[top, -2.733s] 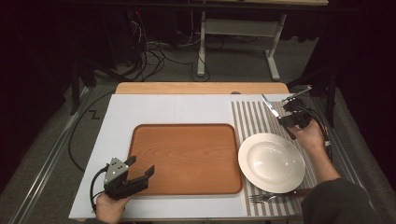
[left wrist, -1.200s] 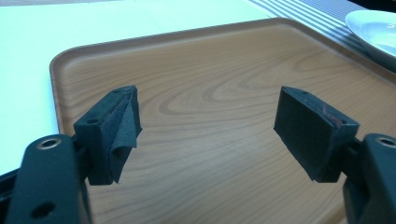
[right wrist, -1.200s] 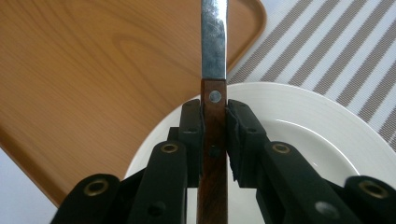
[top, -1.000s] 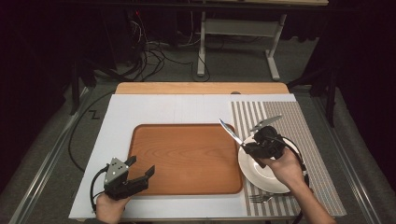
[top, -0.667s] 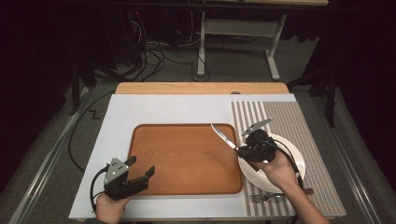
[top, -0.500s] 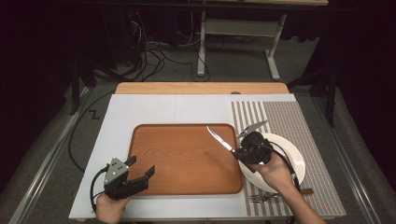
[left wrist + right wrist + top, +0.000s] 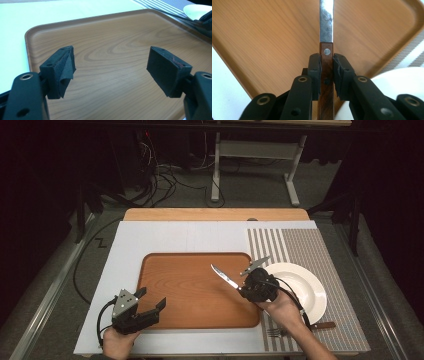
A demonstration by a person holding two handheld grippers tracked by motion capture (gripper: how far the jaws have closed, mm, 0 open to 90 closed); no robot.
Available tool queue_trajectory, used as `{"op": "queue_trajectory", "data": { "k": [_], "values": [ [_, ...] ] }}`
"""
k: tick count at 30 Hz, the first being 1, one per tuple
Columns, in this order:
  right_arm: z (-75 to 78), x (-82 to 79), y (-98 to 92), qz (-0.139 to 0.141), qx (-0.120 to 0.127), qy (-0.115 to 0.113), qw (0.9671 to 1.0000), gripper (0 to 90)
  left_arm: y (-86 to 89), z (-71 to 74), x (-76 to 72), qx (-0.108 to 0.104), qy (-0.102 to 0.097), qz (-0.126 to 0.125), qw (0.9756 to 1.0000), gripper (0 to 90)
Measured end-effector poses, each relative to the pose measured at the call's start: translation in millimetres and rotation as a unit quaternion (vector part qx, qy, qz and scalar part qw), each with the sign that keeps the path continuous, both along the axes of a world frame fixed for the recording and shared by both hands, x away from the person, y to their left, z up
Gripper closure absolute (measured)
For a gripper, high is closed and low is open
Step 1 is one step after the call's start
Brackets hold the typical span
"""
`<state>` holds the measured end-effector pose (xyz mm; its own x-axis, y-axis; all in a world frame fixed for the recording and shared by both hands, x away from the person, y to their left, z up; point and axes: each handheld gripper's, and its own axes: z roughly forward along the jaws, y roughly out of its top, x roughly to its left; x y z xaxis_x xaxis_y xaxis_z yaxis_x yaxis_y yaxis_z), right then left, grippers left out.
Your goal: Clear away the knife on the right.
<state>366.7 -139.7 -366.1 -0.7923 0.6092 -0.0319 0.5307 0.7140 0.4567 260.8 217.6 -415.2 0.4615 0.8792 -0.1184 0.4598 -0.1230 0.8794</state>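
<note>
Since before, my right gripper (image 7: pixel 243 287), fingers clenched on the knife (image 7: pixel 223 277), moved over the tray (image 7: pixel 170 270); blade points 10 o'clock, left fingers (image 7: pixel 160 67) released.

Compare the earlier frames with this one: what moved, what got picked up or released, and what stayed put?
The right gripper, shut on the knife, came from the mat's far right corner, toward the person and leftward across the plate; the blade is now over the tray. Nothing was released. The left gripper stayed open at the tray's near left corner; plate, tray and fork kept their places.
</note>
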Motion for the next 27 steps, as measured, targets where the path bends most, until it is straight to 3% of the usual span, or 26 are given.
{"op": "queue_trajectory", "data": {
  "k": [10, 27],
  "values": [
    [-17.7, -2.0, 13.3, 0.008, -0.019, 0.014, 0.9997, 77.8, -0.3, 0.0, -0.1, 0.001, 0.0, -0.001, 1.0, 23.8],
    [-30.5, -3.6, 22.2, 0.013, -0.044, 0.015, 0.9988, 76.8, -0.1, 0.2, -0.3, 0.001, 0.0, -0.001, 1.0, 23.8]
  ]
}}
